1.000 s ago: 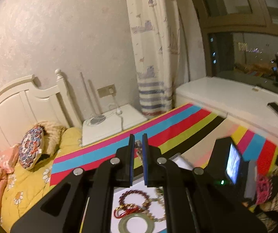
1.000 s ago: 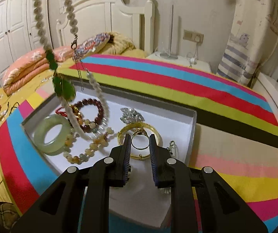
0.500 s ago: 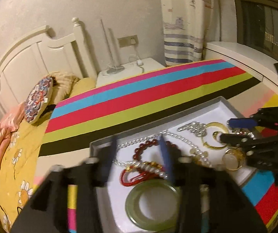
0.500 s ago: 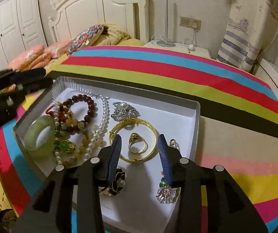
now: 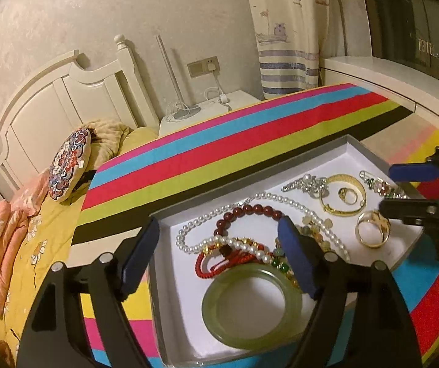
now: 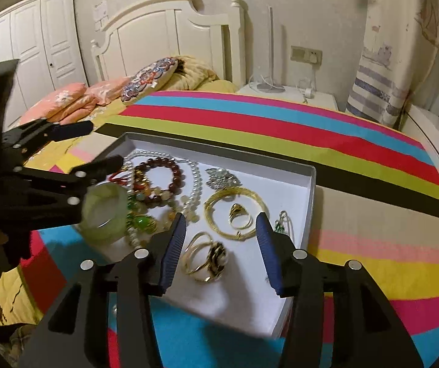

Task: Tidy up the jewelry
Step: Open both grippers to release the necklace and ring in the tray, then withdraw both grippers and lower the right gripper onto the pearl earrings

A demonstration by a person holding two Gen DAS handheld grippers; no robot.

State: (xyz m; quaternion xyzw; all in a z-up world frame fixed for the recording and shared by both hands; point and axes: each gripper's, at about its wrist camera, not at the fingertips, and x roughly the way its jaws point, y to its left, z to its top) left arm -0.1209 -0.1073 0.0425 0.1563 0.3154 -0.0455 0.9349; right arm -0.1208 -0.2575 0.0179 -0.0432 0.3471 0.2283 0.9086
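A shallow white tray (image 5: 354,148) (image 6: 310,184) lies on the striped bedspread and holds jewelry. In it are a green jade bangle (image 5: 251,303) (image 6: 104,211), a dark red bead bracelet (image 5: 247,214) (image 6: 161,178), a pearl necklace (image 5: 284,199), a gold bangle (image 5: 343,194) (image 6: 234,211) with a small gold ring (image 6: 239,213) inside it, and a large gold ring (image 5: 372,230) (image 6: 207,256). My left gripper (image 5: 219,254) is open and empty over the bead pile. My right gripper (image 6: 221,245) is open and empty over the large gold ring.
The striped bedspread (image 6: 311,128) covers the bed. Pillows (image 5: 69,165) and a white headboard (image 6: 164,36) lie beyond. A white nightstand (image 5: 207,107) with a lamp stands by the wall, beside a striped curtain (image 5: 287,30).
The left gripper let go of the beaded necklace with green pendant, which now lies in the tray, and came down open. The right gripper opened wide and backed toward the large gold ring.
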